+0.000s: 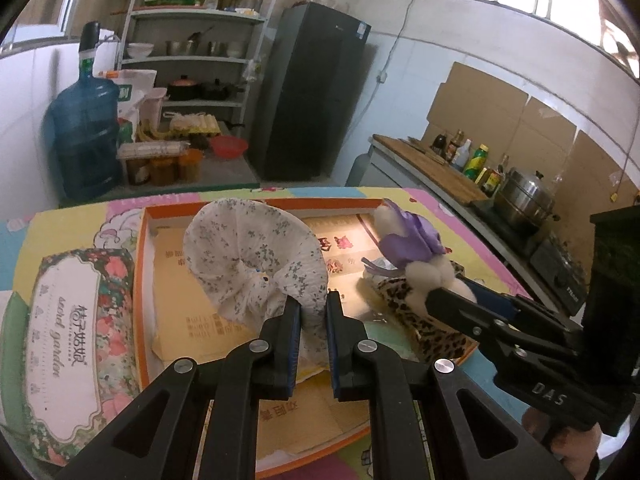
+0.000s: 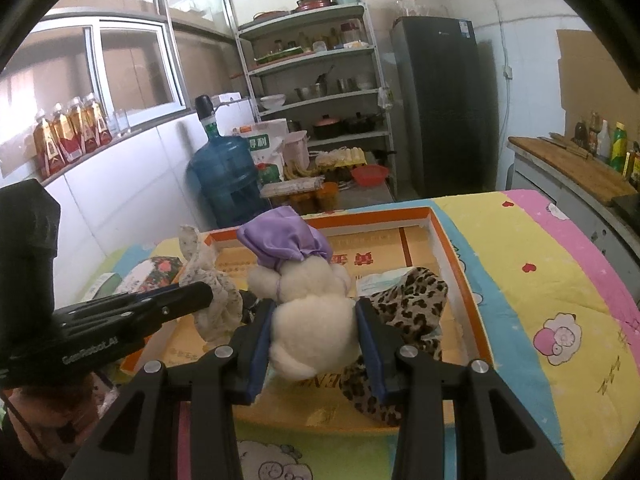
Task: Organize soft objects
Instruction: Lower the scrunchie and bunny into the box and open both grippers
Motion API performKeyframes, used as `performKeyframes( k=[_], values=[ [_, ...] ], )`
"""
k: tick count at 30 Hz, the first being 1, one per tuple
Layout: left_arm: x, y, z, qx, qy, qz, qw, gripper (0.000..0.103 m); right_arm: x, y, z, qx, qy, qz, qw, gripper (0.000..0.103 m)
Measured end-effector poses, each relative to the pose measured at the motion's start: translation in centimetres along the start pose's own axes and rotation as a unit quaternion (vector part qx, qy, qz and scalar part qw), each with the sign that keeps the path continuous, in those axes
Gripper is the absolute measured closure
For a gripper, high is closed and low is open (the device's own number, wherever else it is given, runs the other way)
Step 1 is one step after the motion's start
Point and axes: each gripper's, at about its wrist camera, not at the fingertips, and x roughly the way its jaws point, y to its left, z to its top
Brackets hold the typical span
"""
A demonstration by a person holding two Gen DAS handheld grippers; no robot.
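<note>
Left gripper (image 1: pixel 313 328) clamped on floral cloth (image 1: pixel 256 256) (limp, light, bunches easily); right gripper (image 2: pixel 316 344) clamped round plush toy (image 2: pixel 312 320), squashy; grip body, over orange tray (image 2: pixel 460 276).

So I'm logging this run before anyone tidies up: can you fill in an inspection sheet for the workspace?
Surface: cartoon quilt covers the table.
Job's things: floral cloth, plush toy, leopard cloth, all over the orange tray.
Clutter: tissue pack left of the tray.
Grippers: left gripper shut on the floral cloth; right gripper shut on the plush toy.
Cables: wall cord beside the fridge.
Surroundings: shelf rack, water jug, stove counter.
</note>
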Motion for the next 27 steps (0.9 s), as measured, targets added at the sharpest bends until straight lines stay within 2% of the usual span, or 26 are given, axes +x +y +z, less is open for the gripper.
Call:
performKeyframes(
  k=[14, 16, 20, 23, 27],
  values=[
    [1.5, 1.1, -0.2, -0.010, 0.021, -0.014, 0.9996, 0.089, 2.8, 0.7, -0.2, -0.007, 0.018, -0.011, 1.000, 0.060],
    [1.5, 1.2, -0.2, -0.011, 0.022, -0.018, 0.9995, 0.085, 2.8, 0.5, -0.4, -0.002, 0.015, -0.006, 1.000, 0.059],
    [1.2, 1.1, -0.2, -0.011, 0.015, -0.016, 0.9997, 0.069, 2.8, 0.0, -0.7, 0.008, 0.009, 0.001, 1.000, 0.058],
    [0.7, 1.1, -0.2, -0.010, 0.005, -0.014, 0.9998, 0.058, 2.6, -0.4, -0.9, 0.017, 0.002, 0.007, 1.000, 0.051],
    [0.5, 0.9, -0.3, -0.008, 0.000, -0.012, 0.9999, 0.054, 2.4, -0.8, -1.0, 0.026, -0.006, 0.013, 1.000, 0.050]
  ],
)
